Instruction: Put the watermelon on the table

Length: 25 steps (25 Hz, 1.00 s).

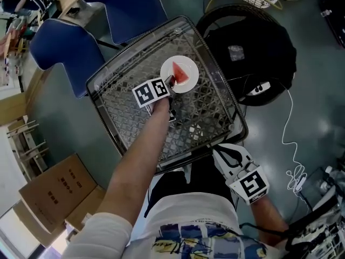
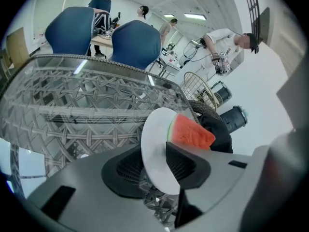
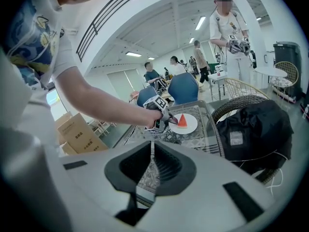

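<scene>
A red watermelon wedge (image 1: 177, 70) (image 2: 190, 132) (image 3: 182, 121) lies on a small white plate (image 1: 187, 83) (image 2: 154, 149) resting on the glass-topped wicker table (image 1: 207, 115) (image 2: 72, 115). My left gripper (image 1: 170, 81) (image 2: 155, 167) (image 3: 171, 122) reaches over the table to the plate's near-left rim. Its jaws stand open on either side of that rim, and the pads do not clamp it. My right gripper (image 1: 216, 152) (image 3: 152, 164) hangs off the table's near edge by my body, shut, with nothing in it.
A black bag (image 1: 253, 53) (image 3: 251, 129) fills a round chair right of the table. Two blue chairs (image 1: 59, 47) stand on the far left side. Cardboard boxes (image 1: 59, 190) sit on the floor at left. A white cable (image 1: 291, 144) trails at right. People stand in the background.
</scene>
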Tool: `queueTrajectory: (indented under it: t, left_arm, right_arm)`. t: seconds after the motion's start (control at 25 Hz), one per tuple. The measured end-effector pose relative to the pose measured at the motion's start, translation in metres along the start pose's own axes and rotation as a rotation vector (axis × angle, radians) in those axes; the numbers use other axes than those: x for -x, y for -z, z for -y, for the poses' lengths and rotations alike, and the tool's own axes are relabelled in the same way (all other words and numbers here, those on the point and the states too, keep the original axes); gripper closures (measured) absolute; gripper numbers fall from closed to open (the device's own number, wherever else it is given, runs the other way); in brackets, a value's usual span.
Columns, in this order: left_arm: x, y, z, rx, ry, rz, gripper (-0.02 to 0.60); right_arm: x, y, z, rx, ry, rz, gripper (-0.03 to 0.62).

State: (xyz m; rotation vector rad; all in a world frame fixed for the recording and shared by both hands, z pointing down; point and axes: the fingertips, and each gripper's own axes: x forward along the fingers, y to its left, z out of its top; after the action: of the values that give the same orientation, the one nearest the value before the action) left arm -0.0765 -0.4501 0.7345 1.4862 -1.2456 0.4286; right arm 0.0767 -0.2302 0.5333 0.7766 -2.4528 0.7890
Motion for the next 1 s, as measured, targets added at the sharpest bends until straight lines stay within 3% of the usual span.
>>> queueTrajectory:
  t: [0.52, 0.76, 1.0]
  left_arm:
    - [0.001, 0.0, -0.007, -0.154, -0.085, -0.027, 0.419]
    - [0.0, -0.001, -0.01, -0.344, -0.194, -0.053, 0.405]
    - [0.0, -0.001, -0.012, -0.363, -0.192, -0.049, 0.405]
  right_arm:
    - [-0.003, 0.002, 0.002, 0.001, -0.002, 0.009, 0.569]
    - [-0.004, 0.0, 0.001, 0.052, 0.004, -0.03, 0.569]
    - [-0.004, 0.005, 0.003, 0.046, 0.01, -0.032, 0.569]
